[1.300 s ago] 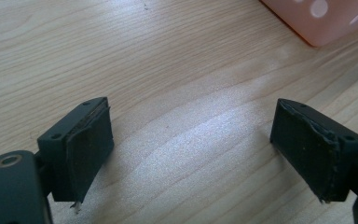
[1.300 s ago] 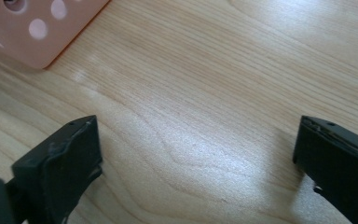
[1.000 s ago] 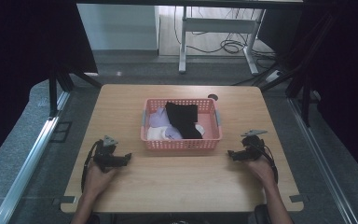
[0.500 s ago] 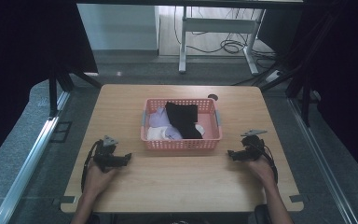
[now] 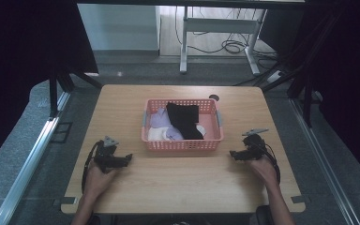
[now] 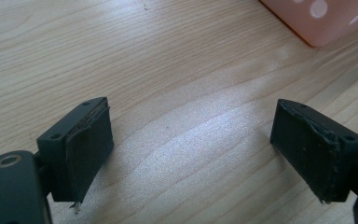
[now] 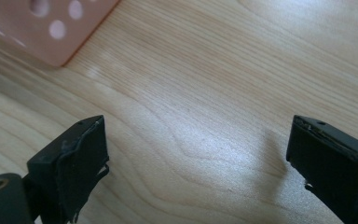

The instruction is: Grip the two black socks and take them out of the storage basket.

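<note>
A pink plastic basket sits mid-table, holding a black garment, a lilac cloth and white pieces. My left gripper rests on the wood left of the basket's front corner, held in a hand. In the left gripper view that gripper is open with only bare wood between the jaws, and the basket corner is at the upper right. My right gripper lies right of the basket. In the right gripper view that gripper is open and empty, with the basket at the upper left.
The wooden table has bare room in front of the basket and along its sides. A dark round hole sits behind the basket. Beyond the far edge stand a white desk frame and floor cables.
</note>
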A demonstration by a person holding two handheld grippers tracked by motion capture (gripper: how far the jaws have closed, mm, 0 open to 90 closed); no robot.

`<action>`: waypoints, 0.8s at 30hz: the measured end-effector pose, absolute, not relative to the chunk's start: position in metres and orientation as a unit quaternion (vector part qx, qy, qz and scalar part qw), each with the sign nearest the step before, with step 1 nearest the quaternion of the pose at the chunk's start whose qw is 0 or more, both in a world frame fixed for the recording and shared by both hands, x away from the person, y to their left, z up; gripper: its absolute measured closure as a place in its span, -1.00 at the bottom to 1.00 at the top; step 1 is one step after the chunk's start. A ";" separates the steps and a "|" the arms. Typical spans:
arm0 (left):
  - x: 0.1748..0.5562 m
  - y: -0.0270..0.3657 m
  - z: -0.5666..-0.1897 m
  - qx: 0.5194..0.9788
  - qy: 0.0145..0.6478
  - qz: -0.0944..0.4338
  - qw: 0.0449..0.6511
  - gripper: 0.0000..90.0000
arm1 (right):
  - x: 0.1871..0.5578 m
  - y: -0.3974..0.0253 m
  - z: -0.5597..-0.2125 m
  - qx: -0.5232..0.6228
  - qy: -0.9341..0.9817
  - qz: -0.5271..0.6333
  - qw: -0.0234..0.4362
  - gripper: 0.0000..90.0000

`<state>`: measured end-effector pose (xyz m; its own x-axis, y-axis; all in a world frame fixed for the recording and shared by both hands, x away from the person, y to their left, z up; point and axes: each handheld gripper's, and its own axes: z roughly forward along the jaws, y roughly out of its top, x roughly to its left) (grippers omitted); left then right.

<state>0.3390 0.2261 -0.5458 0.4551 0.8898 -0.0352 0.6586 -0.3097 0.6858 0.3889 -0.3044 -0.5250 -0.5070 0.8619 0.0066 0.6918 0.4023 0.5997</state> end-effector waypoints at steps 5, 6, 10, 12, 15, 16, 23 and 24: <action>0.339 0.226 -0.546 0.789 0.490 0.179 0.323 -0.72 | 0.388 -0.302 -0.519 0.469 0.827 0.271 0.152 -0.85; 0.339 0.226 -0.546 0.789 0.490 0.179 0.323 -0.72 | 0.388 -0.302 -0.518 0.467 0.827 0.272 0.152 -0.85; 0.339 0.226 -0.546 0.789 0.490 0.180 0.323 -0.72 | 0.388 -0.300 -0.510 0.464 0.829 0.273 0.151 -0.81; 0.339 0.226 -0.546 0.789 0.490 0.180 0.323 -0.72 | 0.388 -0.300 -0.506 0.464 0.828 0.275 0.151 -0.80; 0.339 0.226 -0.546 0.789 0.490 0.180 0.323 -0.72 | 0.389 -0.300 -0.503 0.464 0.828 0.278 0.149 -0.80; 0.339 0.226 -0.546 0.789 0.490 0.180 0.323 -0.72 | 0.390 -0.300 -0.498 0.465 0.827 0.280 0.147 -0.79; 0.339 0.226 -0.546 0.791 0.489 0.180 0.322 -0.72 | 0.394 -0.303 -0.480 0.460 0.828 0.287 0.142 -0.74; 0.339 0.226 -0.546 0.791 0.489 0.180 0.321 -0.72 | 0.394 -0.303 -0.480 0.460 0.828 0.287 0.142 -0.74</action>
<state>0.3389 0.2262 -0.5458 0.4571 0.8889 -0.0298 0.6575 -0.3152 0.6843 0.3936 -0.3025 -0.4799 -0.5356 0.8440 0.0292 0.6811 0.4113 0.6058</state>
